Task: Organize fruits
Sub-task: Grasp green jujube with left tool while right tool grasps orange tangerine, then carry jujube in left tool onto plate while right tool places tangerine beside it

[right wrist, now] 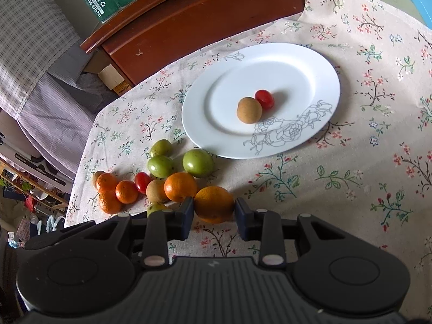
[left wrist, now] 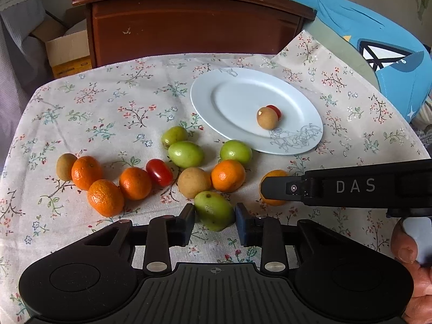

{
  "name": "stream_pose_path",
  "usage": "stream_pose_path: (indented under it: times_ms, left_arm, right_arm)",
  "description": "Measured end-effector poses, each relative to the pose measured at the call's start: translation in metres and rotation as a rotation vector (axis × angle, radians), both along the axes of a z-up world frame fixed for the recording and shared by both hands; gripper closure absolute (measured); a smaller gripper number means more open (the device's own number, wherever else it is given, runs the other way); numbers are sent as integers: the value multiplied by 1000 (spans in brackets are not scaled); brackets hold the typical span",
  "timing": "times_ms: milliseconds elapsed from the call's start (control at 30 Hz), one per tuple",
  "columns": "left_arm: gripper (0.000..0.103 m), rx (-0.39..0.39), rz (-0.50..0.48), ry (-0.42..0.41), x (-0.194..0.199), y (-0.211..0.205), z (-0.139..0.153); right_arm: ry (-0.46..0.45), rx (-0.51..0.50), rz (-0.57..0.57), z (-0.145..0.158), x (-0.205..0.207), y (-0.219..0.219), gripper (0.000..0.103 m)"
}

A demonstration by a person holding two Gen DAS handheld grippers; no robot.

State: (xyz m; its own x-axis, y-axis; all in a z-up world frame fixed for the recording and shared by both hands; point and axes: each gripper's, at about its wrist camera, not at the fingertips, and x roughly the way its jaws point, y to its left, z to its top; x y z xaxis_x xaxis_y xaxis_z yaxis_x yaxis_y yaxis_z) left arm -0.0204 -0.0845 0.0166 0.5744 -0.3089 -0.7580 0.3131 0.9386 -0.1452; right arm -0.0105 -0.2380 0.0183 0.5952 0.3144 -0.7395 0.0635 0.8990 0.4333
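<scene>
My left gripper (left wrist: 214,220) is shut on a green fruit (left wrist: 214,210) that lies on the floral tablecloth, with a pad pressing each side. My right gripper (right wrist: 214,214) is shut on an orange (right wrist: 214,203). In the left wrist view that orange (left wrist: 272,175) shows behind one black finger (left wrist: 280,189) of the right gripper. A white plate (left wrist: 229,100) (right wrist: 270,67) farther back holds a tan round fruit (left wrist: 267,118) (right wrist: 249,110) touching a cherry tomato (left wrist: 275,110) (right wrist: 264,99). Several oranges, green fruits, tan fruits and a cherry tomato (left wrist: 159,172) lie loose to the left.
A dark wooden cabinet (left wrist: 189,27) stands behind the table. A blue bag (left wrist: 378,40) lies at the back right and a cardboard box (left wrist: 67,48) sits on the floor at the left. A person's thumb (left wrist: 405,245) grips the right tool. The table's left edge (right wrist: 81,162) drops off beside the fruit.
</scene>
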Motion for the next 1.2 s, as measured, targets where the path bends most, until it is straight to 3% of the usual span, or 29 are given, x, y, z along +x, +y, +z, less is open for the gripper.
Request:
stream_pose_path:
  times_ms: [333, 633, 900, 1200]
  left_arm:
    - [73, -27, -16, -139, -6, -2, 43]
    - [73, -76, 4, -148, 11, 4, 62]
    - [73, -75, -23, -172, 37, -3, 74]
    - [73, -56, -81, -157, 74, -20, 66]
  right_arm:
    - [-82, 46, -26, 28, -2, -16, 70]
    - [-122, 37, -43, 45, -1, -25, 70]
    - [-170, 5, -71, 61, 10, -42, 70]
    - [-102, 3, -177, 43, 29, -66, 70]
